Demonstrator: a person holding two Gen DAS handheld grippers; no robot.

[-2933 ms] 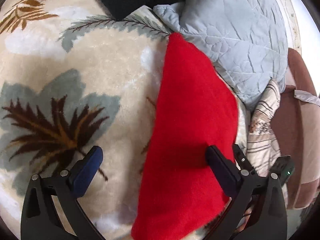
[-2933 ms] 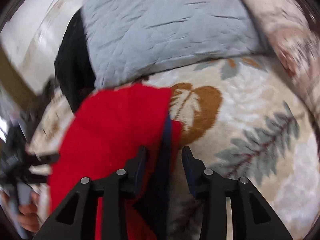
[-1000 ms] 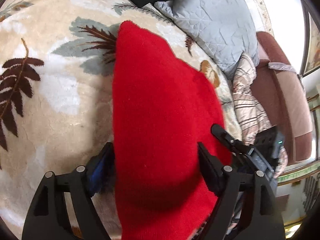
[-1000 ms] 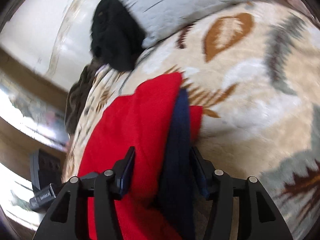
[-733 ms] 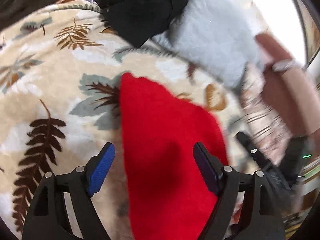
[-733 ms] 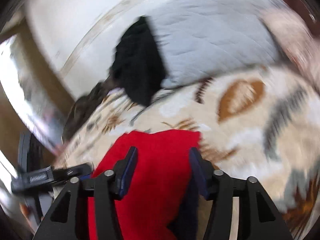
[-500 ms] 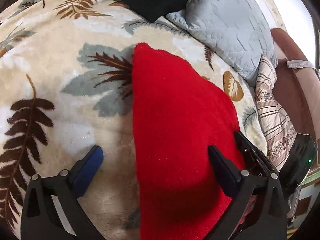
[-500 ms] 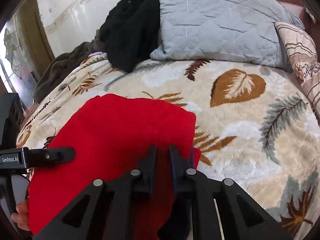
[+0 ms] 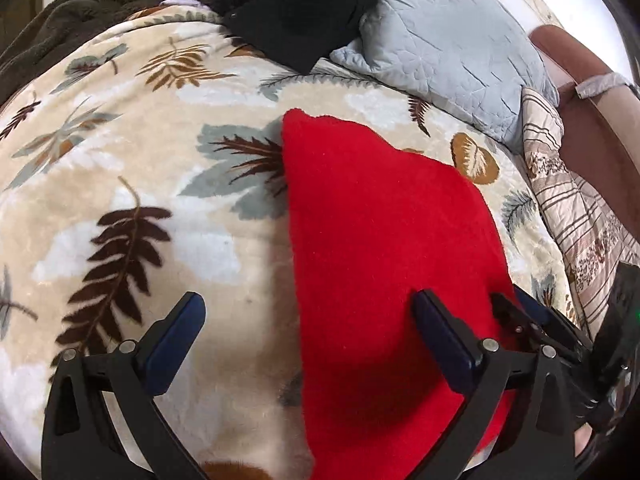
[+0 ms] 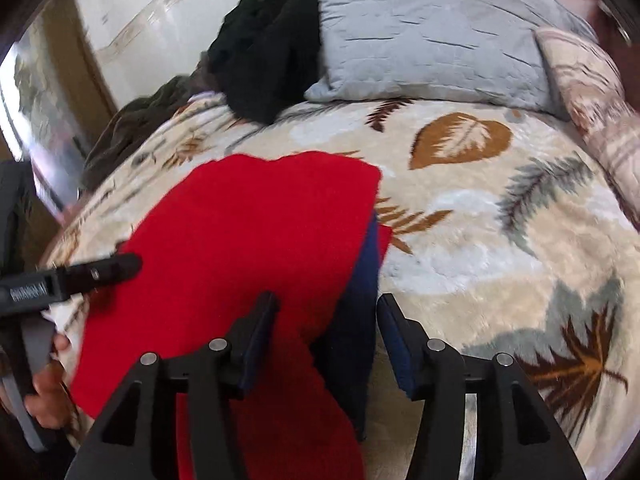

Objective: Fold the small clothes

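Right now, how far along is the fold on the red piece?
Done: the red garment lies doubled over on the leaf-print blanket, a navy layer showing at its edge. In hand: nothing; left gripper and right gripper are both open. Left: possibly another fold; I can't tell.

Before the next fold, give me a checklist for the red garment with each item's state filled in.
1. Left gripper open: ok, fingers spread wide.
2. Right gripper open: ok, nothing clamped.
3. Red garment lying flat on the leaf blanket: ok.
4. Navy layer tucked inside: not ok, it shows along the right edge.
5. Black clothing and grey pillow apart from the garment: ok.
6. Near hem squared: cannot tell, it runs out of view.
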